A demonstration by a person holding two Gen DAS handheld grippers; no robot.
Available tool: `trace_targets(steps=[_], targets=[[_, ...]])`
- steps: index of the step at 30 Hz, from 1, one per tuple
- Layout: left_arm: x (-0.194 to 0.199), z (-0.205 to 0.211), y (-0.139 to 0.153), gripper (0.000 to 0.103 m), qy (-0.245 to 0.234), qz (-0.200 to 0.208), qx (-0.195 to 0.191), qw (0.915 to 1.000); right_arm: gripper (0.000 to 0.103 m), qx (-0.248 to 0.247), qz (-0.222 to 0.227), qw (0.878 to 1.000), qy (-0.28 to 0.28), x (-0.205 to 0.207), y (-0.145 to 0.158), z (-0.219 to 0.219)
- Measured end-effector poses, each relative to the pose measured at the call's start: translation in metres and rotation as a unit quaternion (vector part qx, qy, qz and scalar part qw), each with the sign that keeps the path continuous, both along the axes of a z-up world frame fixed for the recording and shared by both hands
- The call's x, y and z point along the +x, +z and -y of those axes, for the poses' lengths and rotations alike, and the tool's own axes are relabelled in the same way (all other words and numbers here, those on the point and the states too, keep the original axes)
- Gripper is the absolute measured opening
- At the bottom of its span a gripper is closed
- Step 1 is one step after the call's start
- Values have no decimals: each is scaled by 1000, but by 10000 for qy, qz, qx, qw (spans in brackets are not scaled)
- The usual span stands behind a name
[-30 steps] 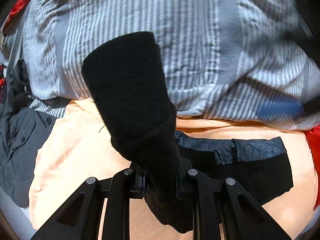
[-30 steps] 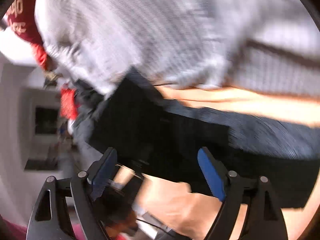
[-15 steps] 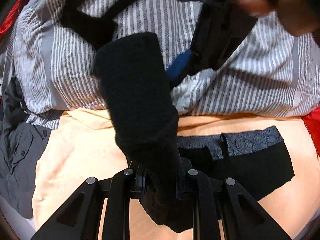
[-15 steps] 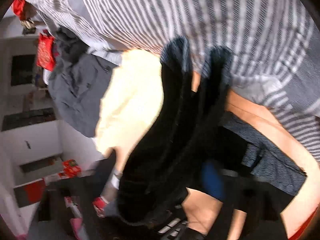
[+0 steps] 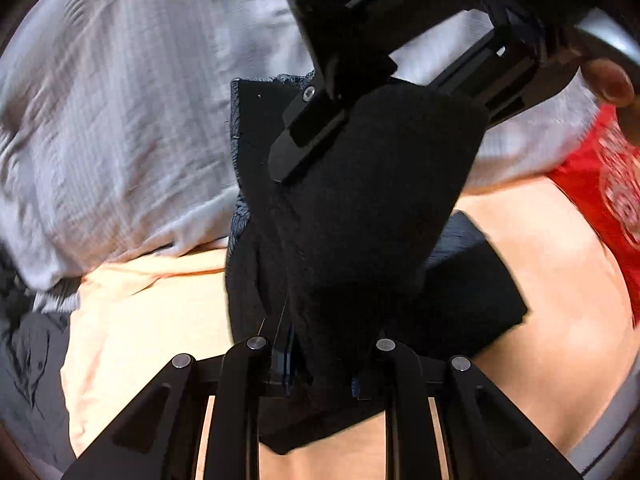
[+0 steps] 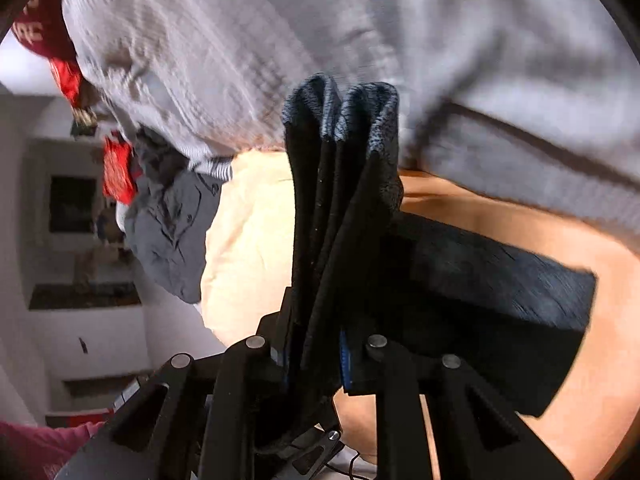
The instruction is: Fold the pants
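Note:
The black pants (image 5: 360, 208) are lifted above a peach sheet (image 5: 144, 312). My left gripper (image 5: 322, 364) is shut on a folded end of them. My right gripper (image 6: 314, 354) is shut on several stacked layers of the pants (image 6: 340, 200), whose grey-lined waistband stands up between its fingers. In the left wrist view the right gripper (image 5: 400, 48) comes in from the top, right against the raised fabric. The rest of the pants (image 6: 500, 300) trails flat on the sheet (image 6: 248, 240).
A grey striped blanket (image 5: 120, 120) lies bunched behind the pants. A dark grey shirt (image 6: 172, 224) lies at the sheet's left edge. A red garment (image 5: 600, 184) lies to the right. Shelves and a wall (image 6: 80, 240) show beyond the bed.
My right gripper went from open to shut on the pants' stacked layers. It moved in close to the left gripper, which kept its hold and raised the fabric.

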State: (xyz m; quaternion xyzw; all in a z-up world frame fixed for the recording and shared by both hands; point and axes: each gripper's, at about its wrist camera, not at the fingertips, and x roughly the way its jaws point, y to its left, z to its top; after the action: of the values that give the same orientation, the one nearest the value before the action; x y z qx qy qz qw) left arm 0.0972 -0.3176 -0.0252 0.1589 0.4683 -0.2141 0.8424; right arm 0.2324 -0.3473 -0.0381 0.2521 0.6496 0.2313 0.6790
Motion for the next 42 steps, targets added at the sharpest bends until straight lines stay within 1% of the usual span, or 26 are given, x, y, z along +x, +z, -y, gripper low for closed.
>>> trace_targets(steps=[3,5,8,10,13,14,16,17,19,20,21,23,24,25,26,27,29,30,31,32,33,35,36,37,39,42], targets=[[-17,32,1,21,-353,-3,46,9994,19,266,179,9988,-361,-28,-1,43],[-27,51,-2,21,-557,-54,80,9984,19,446,192,9967,-650,-47,-8,72],[-40,81,-18,21,-842,-142,273,9960,19,562,129,9935,-985,-71,-23,112],[-47,100,-36,21,-983,-256,480,9937,19,531,89,9924,-1103,-83,-39,131],[-54,116,-64,21,-1100,-447,783,9898,19,543,-154,9888,-1381,-99,-76,155],[-55,118,-71,21,-1119,-484,874,9887,19,595,-275,9864,-1506,-105,-93,163],[-61,124,-84,22,-1188,-505,1068,9859,19,660,-402,9837,-1622,-115,-115,171],[-63,126,-87,25,-1222,-499,1125,9848,19,713,-476,9815,-1712,-121,-129,175],[-68,130,-90,31,-1293,-429,1246,9828,19,806,-528,9783,-1837,-129,-142,182],[-69,131,-90,40,-1339,-421,1287,9817,20,878,-561,9759,-1917,-133,-150,185],[-71,132,-91,55,-1401,-460,1284,9807,19,927,-569,9747,-1954,-136,-154,188],[-73,129,-88,65,-1430,-598,1184,9808,19,998,-593,9712,-2081,-142,-161,194],[-76,126,-85,65,-1445,-625,1149,9808,20,1002,-589,9706,-2107,-144,-163,197],[-79,123,-81,65,-1479,-629,1148,9803,24,978,-581,9705,-2125,-146,-161,199],[-81,120,-77,65,-1478,-615,1173,9801,25,913,-590,9709,-2134,-146,-158,199],[-82,115,-73,65,-1437,-604,1181,9807,30,857,-597,9713,-2138,-147,-155,199],[-75,98,-62,65,-1231,-687,1015,9848,44,600,-600,9732,-2139,-151,-147,201],[-71,91,-59,67,-1140,-725,940,9864,51,281,-611,9744,-2146,-153,-141,203],[-65,82,-54,72,-995,-813,770,9887,52,-2,-598,9743,-2170,-157,-136,205],[-62,75,-50,76,-837,-808,707,9907,52,-164,-594,9736,-2200,-159,-131,206],[-59,71,-43,76,-637,-695,696,9931,51,-306,-579,9718,-2264,-163,-125,208],[-41,55,-38,77,-291,-604,624,9958,42,-761,-480,9667,-2397,-168,-111,212],[-32,47,-35,76,-90,-588,558,9967,31,-927,-418,9647,-2430,-169,-106,214],[-21,38,-33,77,158,-598,502,9968,26,-1018,-353,9628,-2478,-169,-102,216],[-1,26,-41,77,440,-717,517,9951,26,-961,-166,9612,-2581,-160,-92,211],[20,12,-57,77,892,-1038,571,9890,26,-1053,132,9653,-2387,-131,-84,200]])
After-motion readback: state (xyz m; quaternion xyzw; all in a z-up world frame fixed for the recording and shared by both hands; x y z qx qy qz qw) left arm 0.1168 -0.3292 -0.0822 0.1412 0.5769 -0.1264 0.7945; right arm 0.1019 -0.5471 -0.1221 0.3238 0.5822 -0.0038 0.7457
